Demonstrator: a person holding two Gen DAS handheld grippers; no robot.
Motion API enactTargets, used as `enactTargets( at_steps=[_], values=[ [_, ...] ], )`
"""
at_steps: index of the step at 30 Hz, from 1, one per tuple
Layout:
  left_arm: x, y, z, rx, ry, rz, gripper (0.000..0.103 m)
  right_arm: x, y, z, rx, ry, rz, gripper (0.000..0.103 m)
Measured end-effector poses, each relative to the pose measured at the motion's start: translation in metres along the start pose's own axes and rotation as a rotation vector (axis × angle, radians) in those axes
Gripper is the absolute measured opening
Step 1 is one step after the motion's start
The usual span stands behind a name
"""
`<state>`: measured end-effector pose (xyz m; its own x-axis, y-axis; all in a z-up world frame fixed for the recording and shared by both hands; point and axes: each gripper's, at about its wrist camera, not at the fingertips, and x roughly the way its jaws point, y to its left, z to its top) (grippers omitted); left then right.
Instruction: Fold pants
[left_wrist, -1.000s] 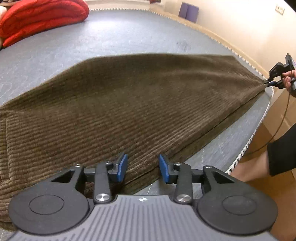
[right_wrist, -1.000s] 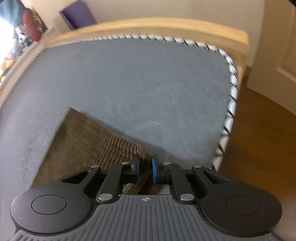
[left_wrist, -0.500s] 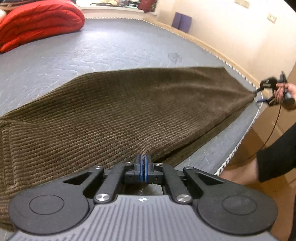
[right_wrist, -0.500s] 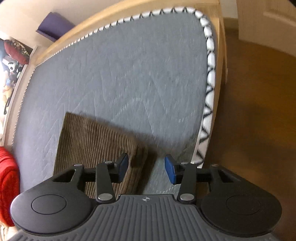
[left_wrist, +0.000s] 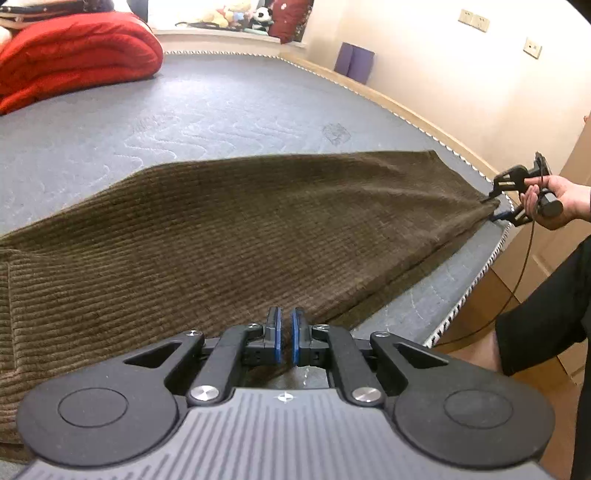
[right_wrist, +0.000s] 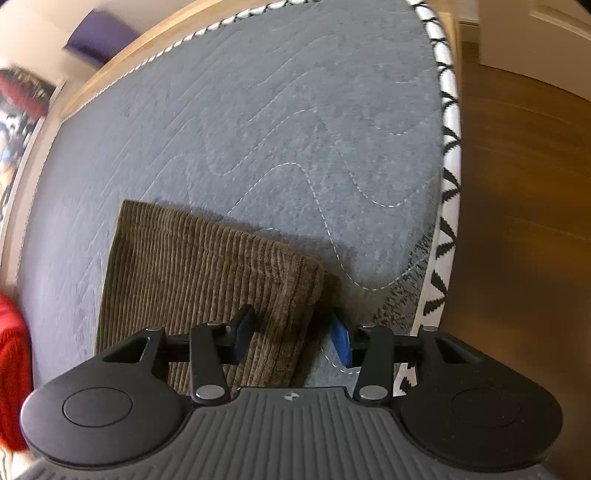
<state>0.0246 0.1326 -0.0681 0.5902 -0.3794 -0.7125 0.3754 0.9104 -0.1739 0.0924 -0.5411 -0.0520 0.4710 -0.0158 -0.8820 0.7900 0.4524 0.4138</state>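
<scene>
Lying on one mattress (left_wrist: 229, 110), one pants (left_wrist: 258, 229), two tools, one quilt (left_wrist: 74, 55)

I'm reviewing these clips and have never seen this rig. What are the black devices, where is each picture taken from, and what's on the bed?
No robot here: a person holds a hand-held gripper in each hand, each with a camera looking along its fingers. The left hand-held gripper is shut at the near edge of brown corduroy pants spread on a grey mattress. The right hand-held gripper has just been opening; its jaws straddle the leg's hem without pressing it. Its hand shows in the left view. A red quilt lies beyond.
</scene>
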Motion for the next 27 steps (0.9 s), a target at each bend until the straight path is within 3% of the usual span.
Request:
enactTargets(
  at_steps=[1,5,10,13,15,17,19,21,22,24,27],
  values=[
    [0.000,0.001,0.001,-0.006,-0.011,0.008,0.006,0.000,0.001,-0.001,0.002,-0.006,-0.005,0.045],
    [-0.004,0.009,0.003,-0.043,-0.042,0.065,0.007,0.001,0.005,-0.005,-0.027,-0.031,-0.024,0.020],
    [-0.013,0.029,0.010,-0.120,-0.106,0.116,0.007,-0.035,0.039,-0.021,-0.136,-0.186,0.028,0.018],
    [-0.020,0.041,0.012,-0.168,-0.132,0.144,0.007,-0.075,0.099,-0.068,-0.426,-0.373,0.058,0.018],
    [-0.026,0.048,0.012,-0.194,-0.147,0.159,0.007,-0.105,0.145,-0.124,-0.690,-0.513,0.115,0.017],
    [-0.032,0.056,0.013,-0.226,-0.161,0.162,0.009,-0.129,0.178,-0.193,-0.938,-0.615,0.206,0.017],
    [-0.037,0.064,0.013,-0.261,-0.174,0.162,0.010,-0.147,0.198,-0.274,-1.161,-0.658,0.345,0.017],
    [-0.040,0.072,0.014,-0.292,-0.178,0.160,0.010,-0.151,0.205,-0.347,-1.351,-0.642,0.447,0.017],
    [-0.040,0.075,0.014,-0.308,-0.178,0.159,0.010,-0.146,0.205,-0.383,-1.448,-0.589,0.486,0.018],
    [-0.042,0.079,0.014,-0.323,-0.174,0.153,0.011,-0.118,0.202,-0.445,-1.643,-0.370,0.500,0.019],
    [-0.041,0.079,0.012,-0.334,-0.161,0.144,0.025,-0.060,0.180,-0.514,-1.899,-0.006,0.380,0.019]
  ],
)
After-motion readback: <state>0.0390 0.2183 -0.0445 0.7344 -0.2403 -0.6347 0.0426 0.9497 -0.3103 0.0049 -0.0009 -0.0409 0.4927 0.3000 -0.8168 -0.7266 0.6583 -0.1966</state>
